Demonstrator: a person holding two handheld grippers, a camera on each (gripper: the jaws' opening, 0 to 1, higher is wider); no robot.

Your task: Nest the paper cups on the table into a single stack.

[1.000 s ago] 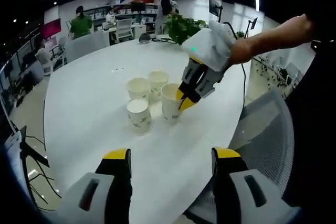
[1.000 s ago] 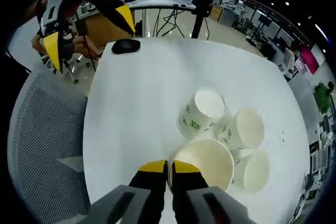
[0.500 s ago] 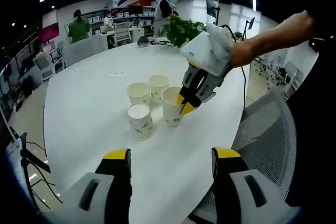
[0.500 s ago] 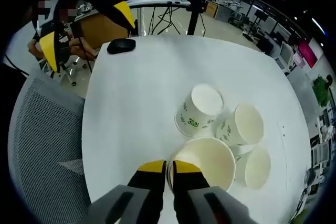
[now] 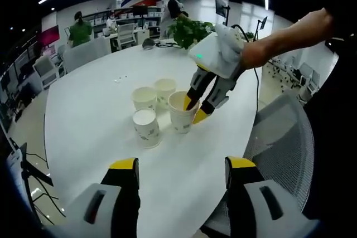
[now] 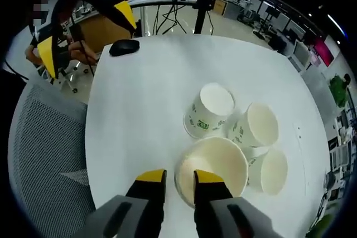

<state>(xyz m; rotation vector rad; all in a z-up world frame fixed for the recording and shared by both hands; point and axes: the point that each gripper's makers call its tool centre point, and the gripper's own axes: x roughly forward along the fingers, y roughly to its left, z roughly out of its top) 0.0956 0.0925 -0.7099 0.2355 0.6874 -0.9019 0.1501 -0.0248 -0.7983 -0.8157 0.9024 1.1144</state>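
Observation:
Four white paper cups stand close together on the white round table [image 5: 89, 110]. The nearest upright cup [image 6: 215, 163] has its wall between the jaws of my right gripper [image 6: 178, 178], which is open: one jaw is inside the rim, one outside. Seen from the left gripper view, that cup [image 5: 179, 112] sits under the right gripper [image 5: 195, 108]. An upside-down cup [image 6: 207, 110] [image 5: 146, 128] stands beside it. Two more upright cups [image 6: 256, 129] [image 6: 273, 171] are behind. My left gripper [image 5: 183, 165] is open and holds nothing, well back from the cups.
A black mouse [image 6: 124, 47] lies near the table's far edge in the right gripper view. A grey mesh chair [image 5: 284, 137] [image 6: 44, 154] stands at the table's edge. A potted plant [image 5: 189, 29] sits at the far side. People stand in the office beyond.
My right gripper's jaws have parted from shut on the cup's rim to open, with the cup now standing on the table. The left gripper has stayed open.

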